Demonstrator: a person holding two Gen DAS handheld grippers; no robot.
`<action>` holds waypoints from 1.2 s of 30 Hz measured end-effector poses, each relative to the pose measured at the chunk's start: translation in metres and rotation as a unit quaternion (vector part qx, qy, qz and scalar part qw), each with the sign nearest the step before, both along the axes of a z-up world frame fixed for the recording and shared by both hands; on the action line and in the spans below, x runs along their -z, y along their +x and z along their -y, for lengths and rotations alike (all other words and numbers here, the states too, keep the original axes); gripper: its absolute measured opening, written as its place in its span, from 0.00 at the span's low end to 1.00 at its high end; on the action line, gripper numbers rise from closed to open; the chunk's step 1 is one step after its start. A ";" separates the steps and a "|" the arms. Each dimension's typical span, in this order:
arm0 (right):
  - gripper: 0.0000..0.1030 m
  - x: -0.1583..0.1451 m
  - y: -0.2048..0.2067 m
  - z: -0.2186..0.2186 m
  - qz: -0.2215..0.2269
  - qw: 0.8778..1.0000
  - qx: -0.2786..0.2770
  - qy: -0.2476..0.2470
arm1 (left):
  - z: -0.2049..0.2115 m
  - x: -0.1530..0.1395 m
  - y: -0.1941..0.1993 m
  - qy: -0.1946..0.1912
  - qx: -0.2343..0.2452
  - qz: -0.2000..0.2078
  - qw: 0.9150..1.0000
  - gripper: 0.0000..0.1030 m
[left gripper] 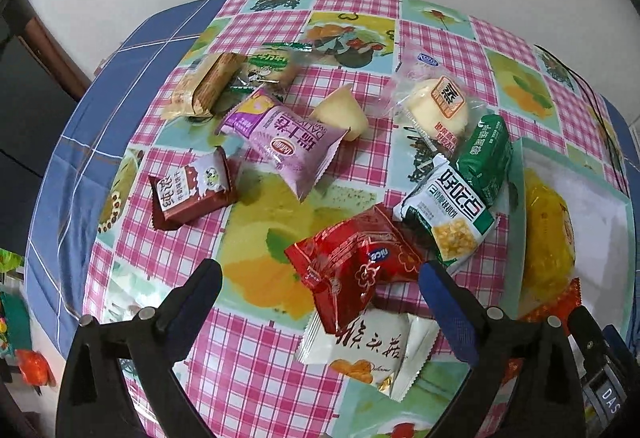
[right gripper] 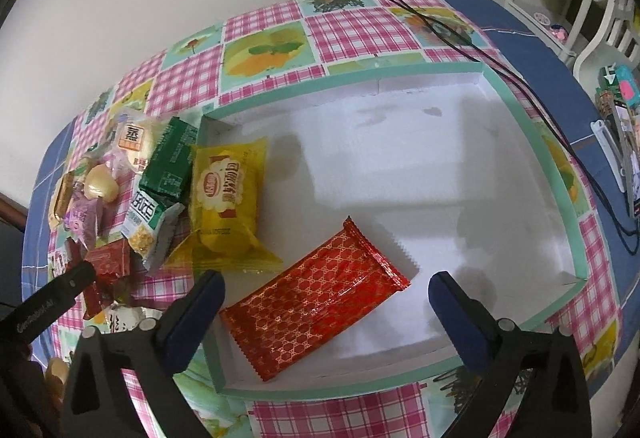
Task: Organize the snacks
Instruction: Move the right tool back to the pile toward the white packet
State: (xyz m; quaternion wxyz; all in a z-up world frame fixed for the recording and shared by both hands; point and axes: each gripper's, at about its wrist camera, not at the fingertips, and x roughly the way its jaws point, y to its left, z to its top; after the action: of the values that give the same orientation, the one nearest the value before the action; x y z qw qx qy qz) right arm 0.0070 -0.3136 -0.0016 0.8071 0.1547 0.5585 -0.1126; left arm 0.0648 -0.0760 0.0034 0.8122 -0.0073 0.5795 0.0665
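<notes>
The left claw (left gripper: 320,278) hangs wide and empty over the shiny red snack packet (left gripper: 352,262) near the worktop's front edge, probably lining up its next pick. The right claw (right gripper: 326,288), equally wide and empty, hovers above the shallow white cardboard tray with mint-green rim (right gripper: 552,173) at the worktop's right side. The tray holds two snacks: a long red-and-gold patterned wrapper (right gripper: 316,302) and a yellow bread packet (right gripper: 226,197). About ten packets lie loose outside.

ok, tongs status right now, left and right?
Left tongs: open, holding nothing, above the red snack packet.
Right tongs: open, holding nothing, over the orange-red wrapper in the box.
</notes>
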 end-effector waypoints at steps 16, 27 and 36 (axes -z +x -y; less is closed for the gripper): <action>1.00 -0.013 -0.004 -0.021 0.041 0.999 -0.010 -0.010 | -0.020 -0.008 -0.016 -0.030 -0.009 0.009 0.999 0.96; 1.00 -0.017 -0.001 -0.032 0.056 0.998 -0.021 0.017 | -0.035 -0.006 -0.013 -0.054 -0.018 0.006 0.998 0.96; 1.00 -0.008 0.010 -0.053 0.027 0.999 -0.042 0.007 | -0.052 -0.007 -0.009 -0.021 -0.021 0.015 0.999 0.96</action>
State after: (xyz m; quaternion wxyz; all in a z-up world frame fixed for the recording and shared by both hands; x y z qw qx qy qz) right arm 0.0174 -0.2606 0.0064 0.8247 0.1401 0.5433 -0.0707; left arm 0.0562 -0.0238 0.0099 0.8187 -0.0376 0.5685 0.0715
